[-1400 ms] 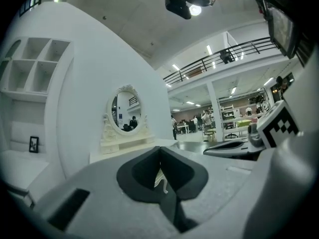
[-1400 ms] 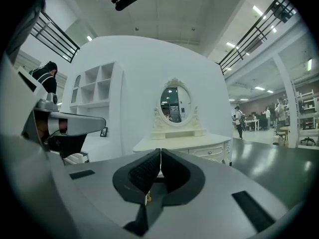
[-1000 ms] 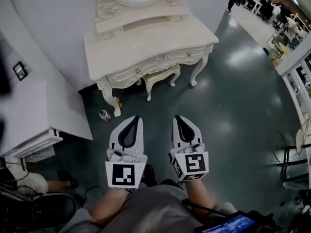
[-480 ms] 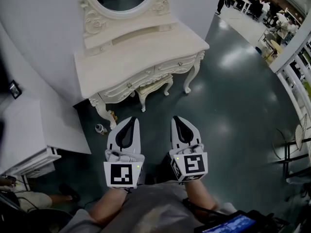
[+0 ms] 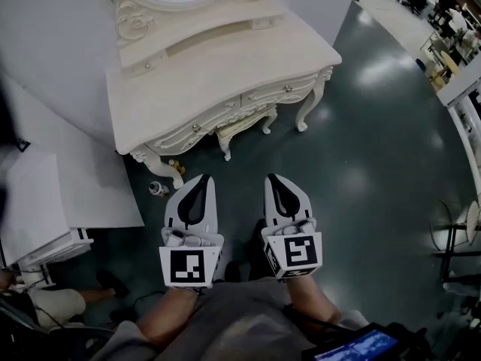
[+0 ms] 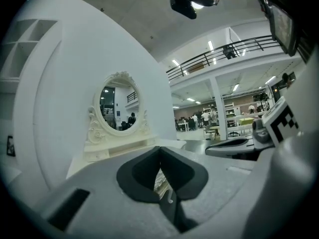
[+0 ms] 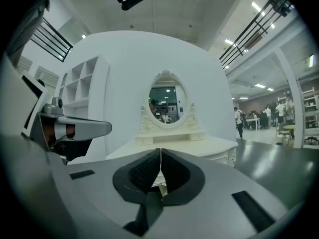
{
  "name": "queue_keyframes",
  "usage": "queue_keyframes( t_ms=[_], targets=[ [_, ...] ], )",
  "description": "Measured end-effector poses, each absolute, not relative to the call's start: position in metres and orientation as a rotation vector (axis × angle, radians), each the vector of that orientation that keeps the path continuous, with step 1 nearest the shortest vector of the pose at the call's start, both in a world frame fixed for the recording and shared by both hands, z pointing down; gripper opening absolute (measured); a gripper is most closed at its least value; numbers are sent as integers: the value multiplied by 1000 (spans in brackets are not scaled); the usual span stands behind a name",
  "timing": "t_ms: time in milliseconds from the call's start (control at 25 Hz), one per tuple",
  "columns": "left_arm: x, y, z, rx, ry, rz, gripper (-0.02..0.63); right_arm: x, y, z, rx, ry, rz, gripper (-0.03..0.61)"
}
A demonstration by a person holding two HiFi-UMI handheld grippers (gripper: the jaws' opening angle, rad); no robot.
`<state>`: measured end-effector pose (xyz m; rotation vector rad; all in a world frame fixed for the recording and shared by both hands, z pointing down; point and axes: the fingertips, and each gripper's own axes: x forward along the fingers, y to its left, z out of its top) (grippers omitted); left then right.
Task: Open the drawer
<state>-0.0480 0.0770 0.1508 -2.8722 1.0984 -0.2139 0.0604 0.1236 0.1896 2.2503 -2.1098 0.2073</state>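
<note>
Closed drawer [image 5: 214, 117] in carved front of cream dressing table [image 5: 218, 66], well apart from left gripper [image 5: 201, 180] and right gripper [image 5: 273, 180]; second drawer [image 5: 289, 90] beside. Probably light wood, rigid, maybe stiff to slide. Best take by small knob [image 5: 197, 127], smooth, easy to slip off. Contents hidden. On both grippers jaws pressed together, holding nothing.

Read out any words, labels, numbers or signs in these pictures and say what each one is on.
None can be read.
The left tongs and right tongs: only black-and-white square patterns, no letters.
The bottle: any label too small to read.
The screen at the bottom edge: too blurred to read.
</note>
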Motion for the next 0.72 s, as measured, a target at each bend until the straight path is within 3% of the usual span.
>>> queue_keyframes(
  t_ms=[720],
  targets=[
    [16,-32,122,-2711,1417,-212,15,133,-8,160,1999,-2365,142,14]
  ],
)
